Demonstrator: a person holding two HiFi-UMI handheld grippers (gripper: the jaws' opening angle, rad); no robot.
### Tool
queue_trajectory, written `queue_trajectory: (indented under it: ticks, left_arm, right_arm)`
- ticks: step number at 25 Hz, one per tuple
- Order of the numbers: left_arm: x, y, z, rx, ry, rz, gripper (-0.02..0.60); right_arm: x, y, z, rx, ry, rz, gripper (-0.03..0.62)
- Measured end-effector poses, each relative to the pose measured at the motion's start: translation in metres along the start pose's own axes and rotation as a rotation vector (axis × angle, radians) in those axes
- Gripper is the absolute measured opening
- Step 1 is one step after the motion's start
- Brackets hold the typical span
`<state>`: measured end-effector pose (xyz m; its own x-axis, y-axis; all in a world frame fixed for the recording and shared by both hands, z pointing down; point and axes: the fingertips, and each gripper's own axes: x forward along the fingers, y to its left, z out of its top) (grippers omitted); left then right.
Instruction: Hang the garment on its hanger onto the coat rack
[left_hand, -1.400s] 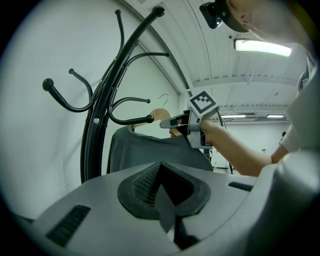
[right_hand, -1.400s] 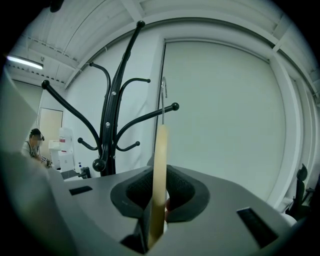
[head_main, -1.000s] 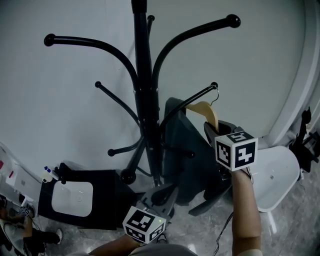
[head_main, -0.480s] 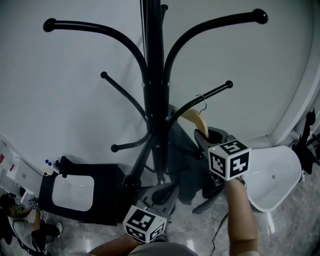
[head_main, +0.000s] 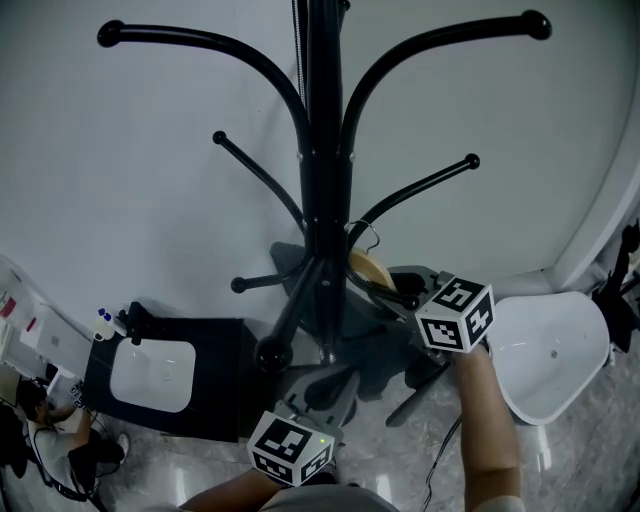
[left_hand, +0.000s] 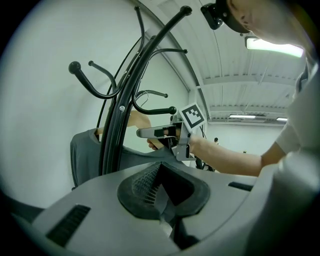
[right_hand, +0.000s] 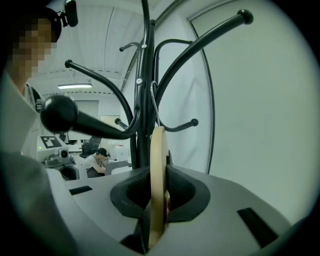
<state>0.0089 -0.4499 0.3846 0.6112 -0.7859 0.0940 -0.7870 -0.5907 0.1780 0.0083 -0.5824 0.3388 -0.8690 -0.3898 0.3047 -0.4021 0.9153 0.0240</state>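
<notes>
The black coat rack (head_main: 320, 180) stands against the wall, its arms curving up and out. My right gripper (head_main: 398, 287) is shut on the wooden hanger (right_hand: 157, 165), close to the pole and below the lower right arm (head_main: 425, 188). The hanger's metal hook (head_main: 364, 236) sits right beside the pole; I cannot tell whether it rests on an arm. A dark grey garment (head_main: 372, 345) hangs from the hanger (head_main: 371, 268). Lower down, my left gripper (head_main: 333, 386) is shut on a fold of the garment (left_hand: 161, 197).
A white moulded seat (head_main: 550, 360) stands to the right of the rack's foot. A black case with a white pad (head_main: 160, 385) lies on the floor at the left. A person (right_hand: 97, 160) sits far off in the room behind.
My right gripper has carried the hanger down and left, from the tip of the lower right arm in toward the pole. The garment followed. The left gripper stayed low.
</notes>
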Motion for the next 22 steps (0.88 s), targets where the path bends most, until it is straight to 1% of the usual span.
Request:
queue_trajectory:
  ticks: [2,4,7,9,10,12,15,18,22]
  left_arm:
    - [-0.002,0.003,-0.001,-0.005,0.001,0.014,0.005]
    - [-0.004,0.006,-0.002,-0.008,0.004,0.026,0.005]
    - [-0.006,0.005,-0.005,-0.008,0.006,0.030,0.005]
    - [-0.008,0.000,-0.007,-0.006,0.008,0.026,0.005]
    - [-0.008,-0.003,-0.008,-0.005,0.010,0.022,0.005]
    - [-0.005,-0.010,-0.011,-0.006,0.015,0.012,0.005]
    - [0.002,-0.018,-0.017,-0.012,0.028,-0.005,0.005]
    - [0.009,-0.025,-0.022,-0.018,0.033,-0.014,0.005]
    - [0.017,-0.034,-0.024,-0.019,0.034,-0.018,0.005]
  right_arm:
    - [0.006,0.004,-0.009,-0.019,0.005,0.025,0.061]
    - [0.012,0.003,-0.016,-0.043,0.008,0.024,0.061]
    - [0.015,0.002,-0.030,-0.102,0.013,-0.004,0.061]
    - [0.008,0.003,-0.038,-0.108,-0.001,-0.029,0.064]
    - [0.002,0.003,-0.042,-0.109,-0.003,-0.046,0.078]
    - [-0.012,0.001,-0.048,-0.106,0.000,-0.089,0.086]
    - [-0.037,-0.001,-0.059,-0.059,-0.014,-0.185,0.086]
    - [-0.064,0.006,-0.073,0.037,-0.046,-0.284,0.083]
    - [-0.095,0.042,-0.086,0.201,-0.113,-0.335,0.046]
